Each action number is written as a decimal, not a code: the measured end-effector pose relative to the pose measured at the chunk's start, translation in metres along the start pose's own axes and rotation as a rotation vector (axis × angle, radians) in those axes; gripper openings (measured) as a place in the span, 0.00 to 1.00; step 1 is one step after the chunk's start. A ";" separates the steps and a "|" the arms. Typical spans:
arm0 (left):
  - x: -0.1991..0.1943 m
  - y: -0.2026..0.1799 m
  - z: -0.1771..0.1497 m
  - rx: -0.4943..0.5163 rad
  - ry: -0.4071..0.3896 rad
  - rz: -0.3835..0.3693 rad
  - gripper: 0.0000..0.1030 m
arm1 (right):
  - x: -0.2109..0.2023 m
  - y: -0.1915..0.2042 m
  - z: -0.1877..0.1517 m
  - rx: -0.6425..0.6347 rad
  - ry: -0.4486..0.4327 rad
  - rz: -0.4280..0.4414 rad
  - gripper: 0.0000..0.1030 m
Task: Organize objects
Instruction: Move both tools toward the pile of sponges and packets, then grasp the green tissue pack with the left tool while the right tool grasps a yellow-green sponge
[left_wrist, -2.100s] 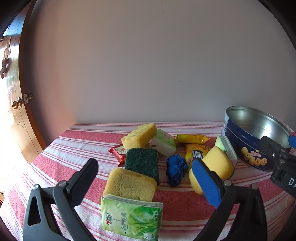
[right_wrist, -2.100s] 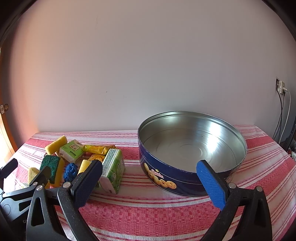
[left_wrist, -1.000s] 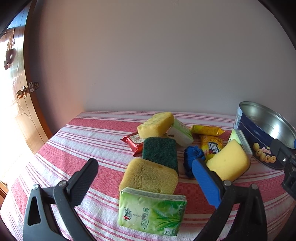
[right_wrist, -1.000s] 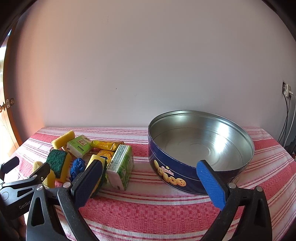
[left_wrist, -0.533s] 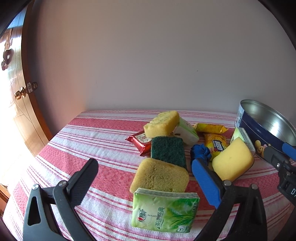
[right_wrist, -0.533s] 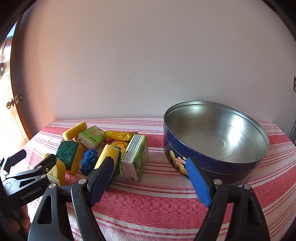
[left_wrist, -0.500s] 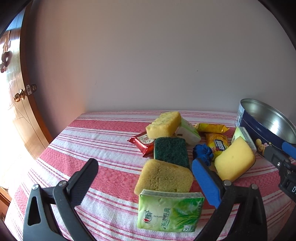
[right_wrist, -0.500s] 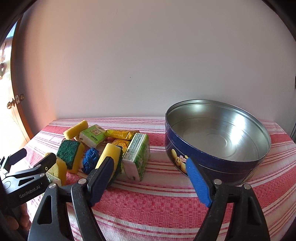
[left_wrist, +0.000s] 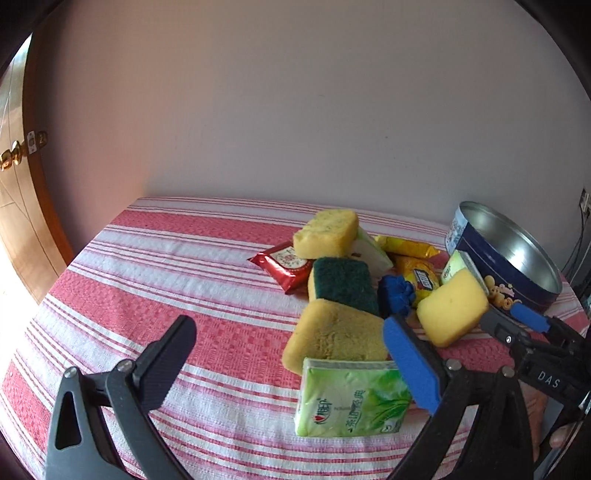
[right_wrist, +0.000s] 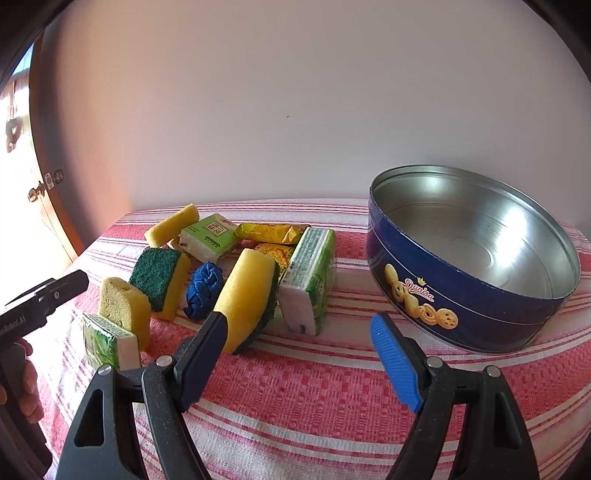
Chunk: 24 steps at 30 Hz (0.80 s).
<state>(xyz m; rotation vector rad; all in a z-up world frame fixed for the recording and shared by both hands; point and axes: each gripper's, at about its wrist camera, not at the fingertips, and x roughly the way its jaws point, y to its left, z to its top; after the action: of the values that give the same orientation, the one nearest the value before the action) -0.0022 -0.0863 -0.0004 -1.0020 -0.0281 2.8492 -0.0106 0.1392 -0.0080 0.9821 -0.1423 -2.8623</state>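
sat in a loose cluster on the red-and-white striped tablecloth (right_wrist: 295, 398), left of the blue cookie tin (right_wrist: 436, 288) as seen from the right wrist: sponges, tissue packs, snack packets and a blue knotted cloth (right_wrist: 202, 290). nearest the right gripper (right_wrist: 299, 363), stood the yellow sponge (right_wrist: 246, 291) on its edge, long axis running away toward the wall, dark scouring side turned toward the upright green tissue pack (right_wrist: 308, 280) just beside it. lay flat farther left the green-topped sponge (right_wrist: 157, 273), scouring face up, with a bare yellow sponge (right_wrist: 123, 308) leaning against another green tissue pack (right_wrist: 107, 345) at the near edge. lay at the back a yellow sponge block (right_wrist: 171, 224), a small green box (right_wrist: 210, 236) and a yellow snack packet (right_wrist: 271, 232), long axis across the table. stood open-topped and bare inside, well apart from the pile. had narrowed its jaws within the last moment, yet held them apart with nothing between, left tip just short of the yellow sponge. hung over the cloth with jaws wide and nothing gripped: left gripper (left_wrist: 284, 363), right pad just in front of the near tissue pack.
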 end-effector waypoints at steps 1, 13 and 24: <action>0.001 -0.010 -0.002 0.038 0.012 -0.017 0.99 | 0.001 -0.001 0.000 0.009 0.002 0.007 0.79; 0.026 -0.059 -0.024 0.230 0.145 0.047 0.95 | 0.010 0.015 0.001 0.007 0.065 0.133 0.59; 0.023 -0.039 -0.025 0.126 0.169 -0.012 0.70 | 0.047 0.023 0.001 0.066 0.178 0.250 0.31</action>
<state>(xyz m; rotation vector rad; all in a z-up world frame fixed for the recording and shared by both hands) -0.0004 -0.0452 -0.0325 -1.2052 0.1581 2.7064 -0.0467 0.1099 -0.0327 1.1369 -0.3201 -2.5465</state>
